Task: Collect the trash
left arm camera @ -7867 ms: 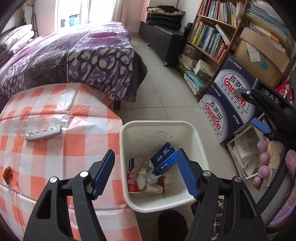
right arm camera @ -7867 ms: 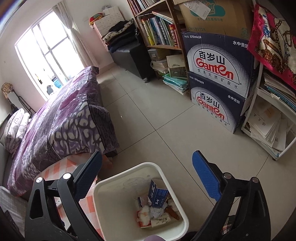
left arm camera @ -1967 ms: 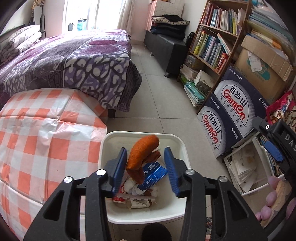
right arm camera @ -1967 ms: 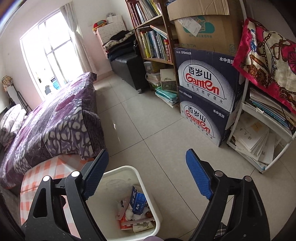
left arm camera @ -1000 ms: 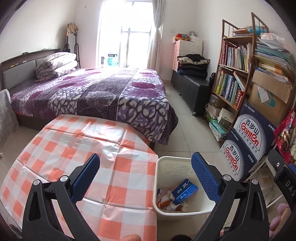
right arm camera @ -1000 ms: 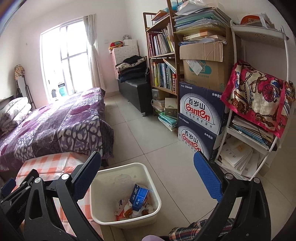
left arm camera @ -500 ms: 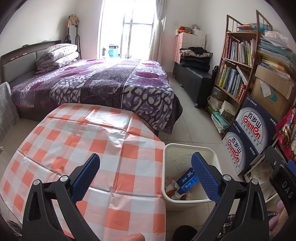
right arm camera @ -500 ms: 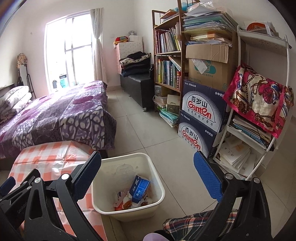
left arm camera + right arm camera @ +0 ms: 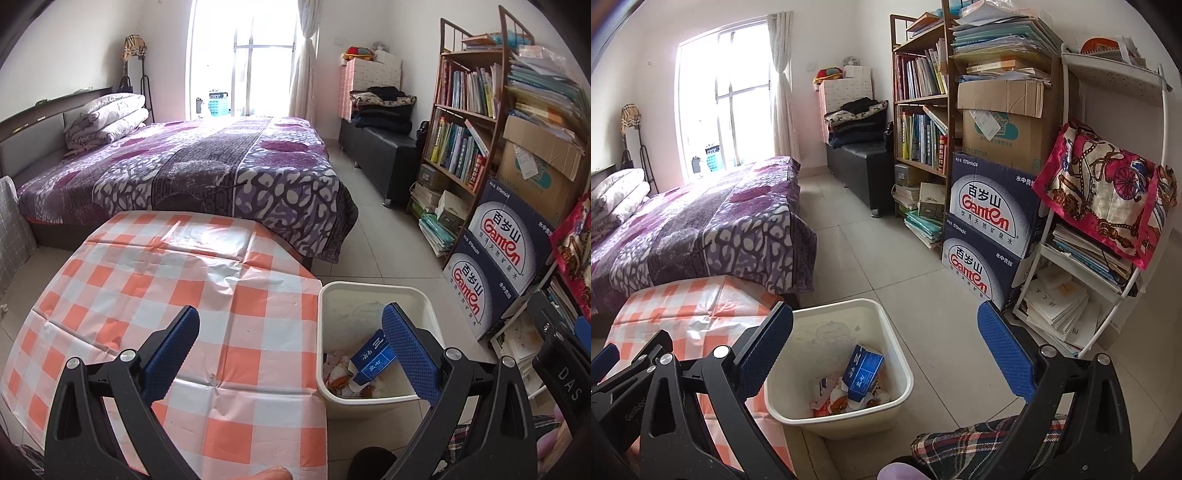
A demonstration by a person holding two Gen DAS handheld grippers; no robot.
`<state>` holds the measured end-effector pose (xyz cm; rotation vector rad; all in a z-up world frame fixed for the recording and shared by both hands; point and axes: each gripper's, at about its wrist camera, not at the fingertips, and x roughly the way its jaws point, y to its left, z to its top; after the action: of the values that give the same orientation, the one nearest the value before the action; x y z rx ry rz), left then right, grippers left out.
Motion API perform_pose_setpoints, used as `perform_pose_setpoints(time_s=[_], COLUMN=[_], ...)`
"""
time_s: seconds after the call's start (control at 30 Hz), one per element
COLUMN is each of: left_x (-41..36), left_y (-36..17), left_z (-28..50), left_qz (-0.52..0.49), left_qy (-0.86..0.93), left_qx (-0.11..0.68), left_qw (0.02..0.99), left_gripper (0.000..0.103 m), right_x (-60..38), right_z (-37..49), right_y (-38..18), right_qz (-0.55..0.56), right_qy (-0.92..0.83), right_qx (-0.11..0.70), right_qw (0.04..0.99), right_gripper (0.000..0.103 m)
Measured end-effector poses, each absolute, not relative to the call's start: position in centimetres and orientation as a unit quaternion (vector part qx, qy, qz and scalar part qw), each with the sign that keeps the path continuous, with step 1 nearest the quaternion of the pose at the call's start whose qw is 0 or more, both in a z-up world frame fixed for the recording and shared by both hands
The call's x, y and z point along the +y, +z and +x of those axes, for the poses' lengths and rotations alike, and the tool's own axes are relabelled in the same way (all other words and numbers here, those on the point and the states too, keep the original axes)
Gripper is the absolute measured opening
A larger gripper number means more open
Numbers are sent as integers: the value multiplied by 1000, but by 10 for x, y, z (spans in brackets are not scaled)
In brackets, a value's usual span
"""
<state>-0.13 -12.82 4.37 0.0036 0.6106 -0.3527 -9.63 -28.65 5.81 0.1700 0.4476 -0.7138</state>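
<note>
A cream waste bin (image 9: 373, 291) stands on the floor by the right edge of a table with an orange-and-white checked cloth (image 9: 177, 288). It holds a blue carton (image 9: 373, 356) and crumpled wrappers (image 9: 341, 374). It also shows in the right wrist view (image 9: 886, 332), with the blue carton (image 9: 862, 371) inside. My left gripper (image 9: 291, 343) is open and empty, above the table edge and bin. My right gripper (image 9: 884, 347) is open and empty, above the bin.
A bed with a purple cover (image 9: 207, 177) lies behind the table. Stacked blue Ganten boxes (image 9: 990, 229), a bookshelf (image 9: 923, 110) and a white rack with papers (image 9: 1082, 280) line the right wall. Tiled floor (image 9: 871, 251) runs between the bed and the shelves.
Two seconds ago my left gripper held an orange-brown piece of trash over the bin; it has opened and pulled up and back. Over the last second both views drifted only slightly.
</note>
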Motion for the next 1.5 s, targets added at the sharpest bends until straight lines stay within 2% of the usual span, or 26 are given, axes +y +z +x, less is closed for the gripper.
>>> perform_pose_setpoints(time_s=[0.67, 1.5], left_x=[-161, -156], left_y=[36, 41], left_z=[4, 8], left_qz=[14, 6], left_qy=[-191, -189], left_qx=[303, 302], left_qw=[934, 934], left_gripper=[96, 96], right_x=[-317, -316], right_z=[-97, -94], right_y=[43, 44], right_qz=[101, 95], right_qy=[-365, -362], right_qx=[228, 226], right_qw=[897, 900], right_gripper=[96, 96])
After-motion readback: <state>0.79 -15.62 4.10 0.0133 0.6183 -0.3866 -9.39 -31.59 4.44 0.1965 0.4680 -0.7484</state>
